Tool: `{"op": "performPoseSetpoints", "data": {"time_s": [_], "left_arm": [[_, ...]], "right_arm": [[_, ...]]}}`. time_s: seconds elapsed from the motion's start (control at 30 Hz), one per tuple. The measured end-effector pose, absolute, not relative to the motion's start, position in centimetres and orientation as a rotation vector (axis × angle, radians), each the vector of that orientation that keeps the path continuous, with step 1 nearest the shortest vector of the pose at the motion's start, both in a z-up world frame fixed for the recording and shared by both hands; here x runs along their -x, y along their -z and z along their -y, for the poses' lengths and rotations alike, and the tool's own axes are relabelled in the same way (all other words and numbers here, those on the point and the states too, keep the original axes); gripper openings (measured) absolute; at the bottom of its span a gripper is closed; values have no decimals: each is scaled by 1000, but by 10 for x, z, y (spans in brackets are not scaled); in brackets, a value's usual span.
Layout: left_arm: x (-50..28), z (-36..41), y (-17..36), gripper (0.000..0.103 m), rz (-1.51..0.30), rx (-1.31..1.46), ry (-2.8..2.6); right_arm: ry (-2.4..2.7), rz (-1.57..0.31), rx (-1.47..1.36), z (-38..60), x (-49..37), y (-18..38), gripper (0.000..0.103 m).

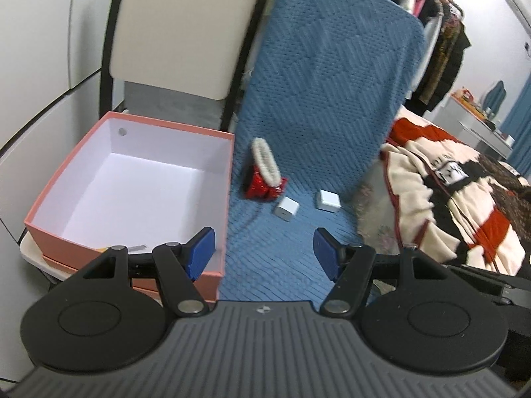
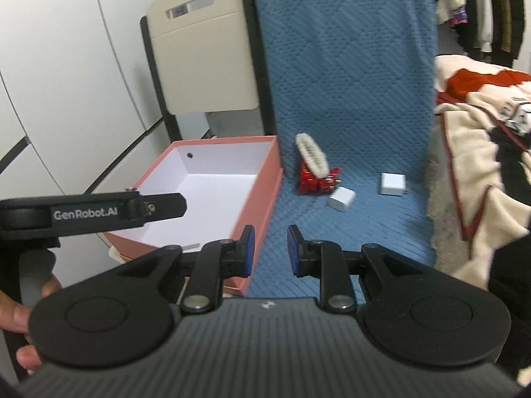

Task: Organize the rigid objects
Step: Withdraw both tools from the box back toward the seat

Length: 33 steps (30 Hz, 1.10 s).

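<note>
Left wrist view: two white cubes (image 1: 286,208), one pink box (image 1: 132,179).

The open box (image 1: 132,179) sits on a chair seat (image 1: 31,253), its right wall against the left edge of the covered seat (image 1: 282,242); that chair's backrest (image 1: 179,33) rises behind the box; on the covered seat, near its back edge and just right of the box, lies the brush (image 1: 265,162) on top of the foil packet (image 1: 260,187); in front of and to the right of the packet lies one small adapter (image 1: 286,208); a second adapter (image 1: 328,200) lies further right, near the seat's right edge; the blanket (image 1: 448,192) is heaped to the right of the seat.
</note>
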<state>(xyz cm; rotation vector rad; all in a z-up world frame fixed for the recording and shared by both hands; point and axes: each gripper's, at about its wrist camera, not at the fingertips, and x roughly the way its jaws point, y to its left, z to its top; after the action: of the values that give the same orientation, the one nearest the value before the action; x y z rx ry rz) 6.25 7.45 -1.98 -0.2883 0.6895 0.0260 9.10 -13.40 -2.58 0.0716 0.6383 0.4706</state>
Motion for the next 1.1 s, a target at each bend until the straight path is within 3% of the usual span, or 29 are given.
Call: {"op": "performPoseSetpoints", "data": {"time_s": [0.53, 1.1], "left_arm": [[-31, -8, 38, 71, -692, 230, 61], [-117, 21, 96, 71, -771, 205, 133]], "right_arm": [[-331, -585, -145, 212, -37, 47, 26], [-236, -623, -184, 236, -92, 95, 26]]}}
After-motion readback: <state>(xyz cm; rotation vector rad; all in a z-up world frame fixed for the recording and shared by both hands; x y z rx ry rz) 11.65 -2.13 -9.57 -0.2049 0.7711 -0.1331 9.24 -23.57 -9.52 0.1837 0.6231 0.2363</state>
